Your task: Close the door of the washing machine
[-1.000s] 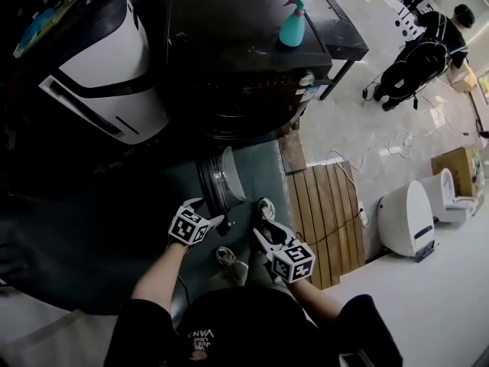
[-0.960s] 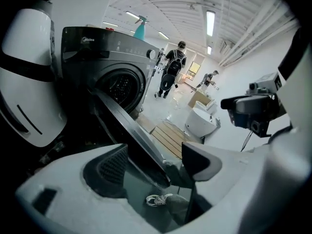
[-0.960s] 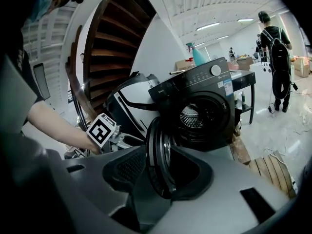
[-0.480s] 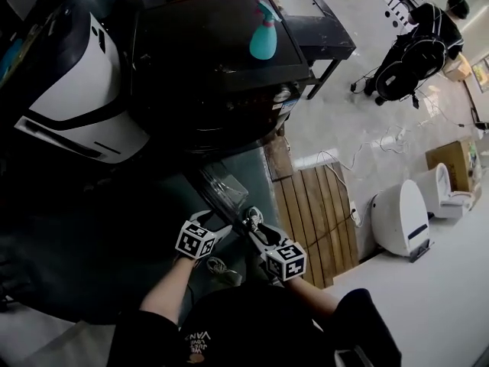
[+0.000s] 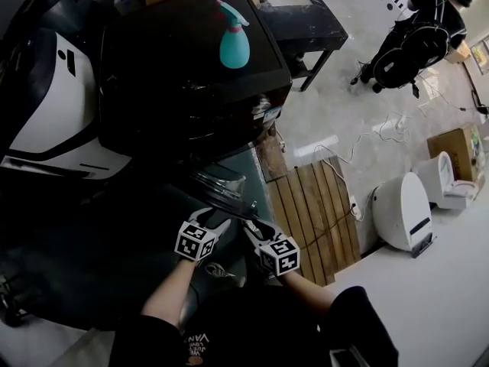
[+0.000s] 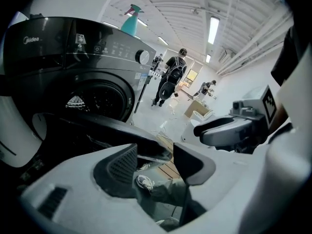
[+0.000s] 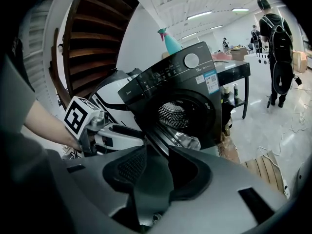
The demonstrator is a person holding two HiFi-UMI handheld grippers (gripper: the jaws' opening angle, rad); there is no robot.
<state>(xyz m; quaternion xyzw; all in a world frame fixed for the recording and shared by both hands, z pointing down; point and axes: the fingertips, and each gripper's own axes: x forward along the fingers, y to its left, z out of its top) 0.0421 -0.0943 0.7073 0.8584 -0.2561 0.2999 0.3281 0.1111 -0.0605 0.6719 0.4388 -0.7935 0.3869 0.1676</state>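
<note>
The dark front-loading washing machine (image 5: 191, 75) stands with its round door (image 5: 218, 186) swung partly open toward me. Both grippers are at the door's free edge. My left gripper (image 5: 221, 219) has just been closing; the door rim (image 6: 151, 150) lies at its tips with a gap still showing, and the pads do not press on it. My right gripper (image 5: 248, 226) has closed a little too, and the door's edge (image 7: 148, 184) fills the space between its pads. The steel drum (image 7: 173, 113) and the door glass (image 7: 184, 141) show in the right gripper view.
A teal spray bottle (image 5: 233, 43) stands on the machine's top. A white appliance (image 5: 46, 105) sits to its left and a wooden pallet (image 5: 306, 212) to its right. Farther right are a white floor unit (image 5: 405, 212), a dark table (image 5: 306, 17) and a person (image 5: 420, 37).
Both grippers have moved toward the machine along with the door's edge. The door has swung closer to the machine's front, and the left jaws have narrowed.
</note>
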